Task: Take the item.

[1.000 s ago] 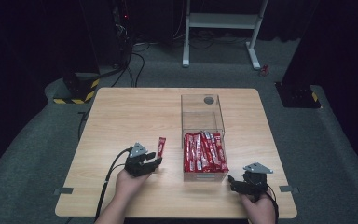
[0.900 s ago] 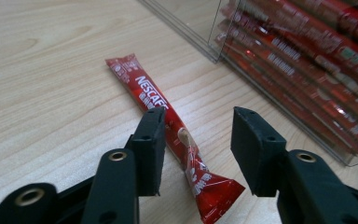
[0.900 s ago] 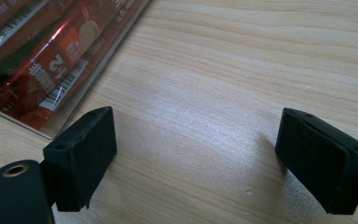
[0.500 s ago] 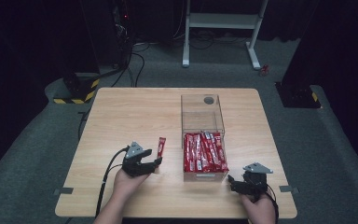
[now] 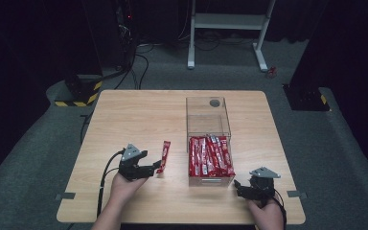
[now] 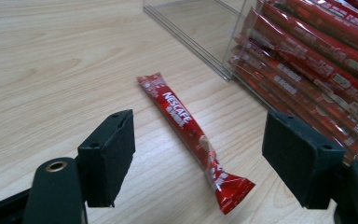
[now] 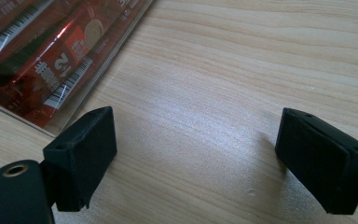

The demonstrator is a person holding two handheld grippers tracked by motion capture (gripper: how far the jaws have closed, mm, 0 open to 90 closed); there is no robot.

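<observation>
"NESCAFE" in white letters on the single red foil stick sachet [image 6: 193, 140], frame centre; a white "2" on the packed red sachets [image 7: 51, 56], upper left.

L tongs [image 5: 157, 167] & R tongs [image 5: 238, 186] both gaping wide, held low, each gripped in a hand.

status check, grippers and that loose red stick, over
Left gripper open, jaws either side of the loose red stick, not touching. Right gripper open on bare table. Nothing in the way.
</observation>
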